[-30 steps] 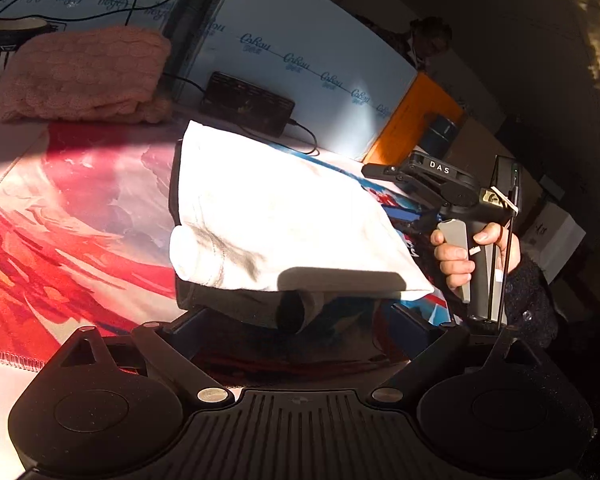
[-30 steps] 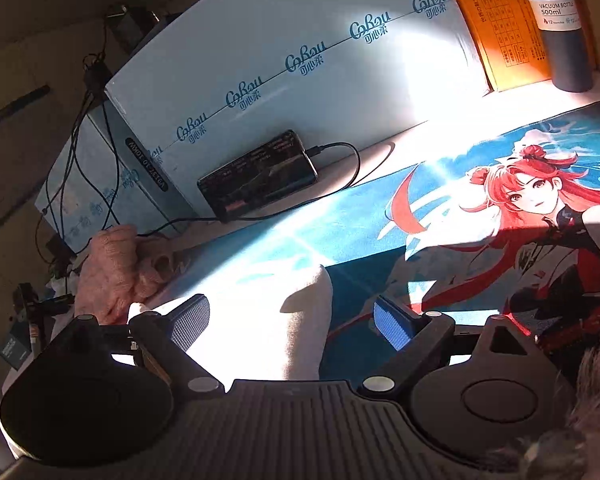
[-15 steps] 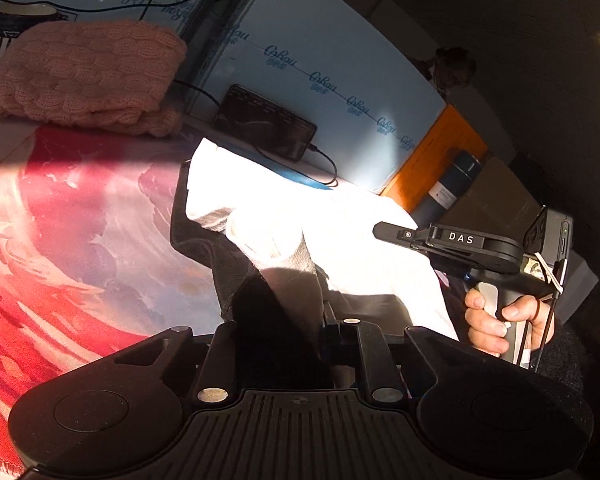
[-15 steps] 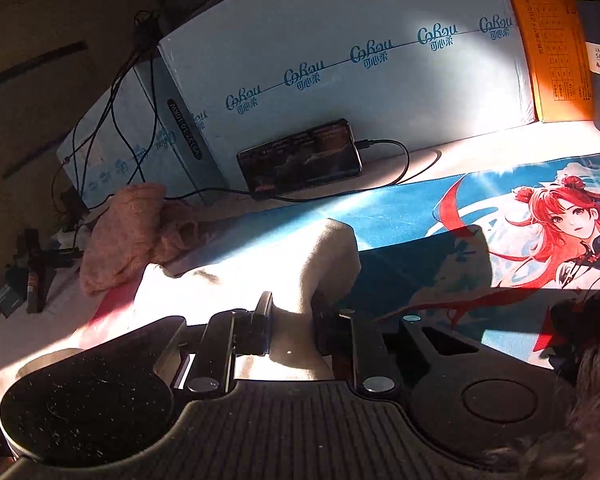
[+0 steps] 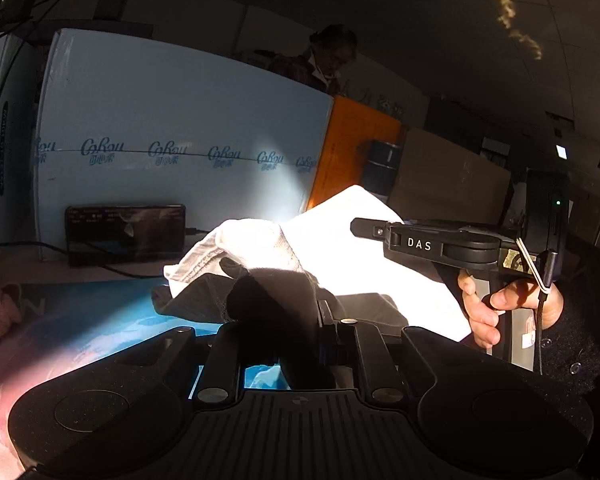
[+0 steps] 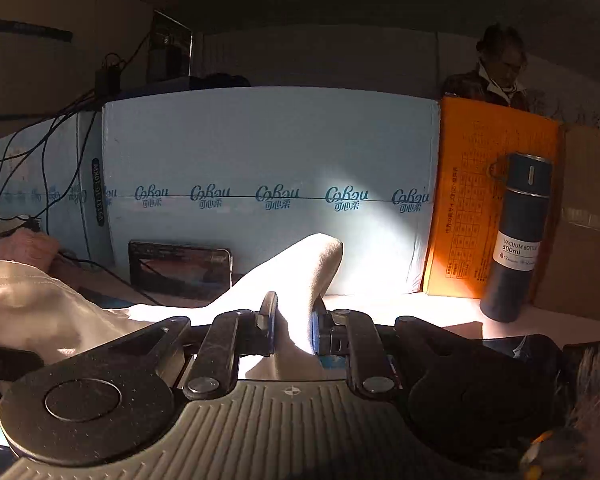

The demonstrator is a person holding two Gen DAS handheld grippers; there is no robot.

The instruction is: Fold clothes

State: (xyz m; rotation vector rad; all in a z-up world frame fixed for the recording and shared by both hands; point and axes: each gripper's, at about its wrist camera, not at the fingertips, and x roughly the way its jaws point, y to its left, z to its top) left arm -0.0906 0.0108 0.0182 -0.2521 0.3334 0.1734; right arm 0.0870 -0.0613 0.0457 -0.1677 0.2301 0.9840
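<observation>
Behind each hand-held gripper's (image 5: 284, 320) clamped fingers, the white garment (image 5: 360, 248) disappears.

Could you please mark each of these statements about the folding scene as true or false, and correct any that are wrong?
1. Both grippers are clamped on the white cotton garment. True: the left gripper and the right gripper each pinch its cloth.
2. The dark blue vacuum bottle lies on its side. False: it stands upright.
3. The black phone leans against the pale blue carton. True.
4. The orange box stands left of the carton. False: right.
</observation>
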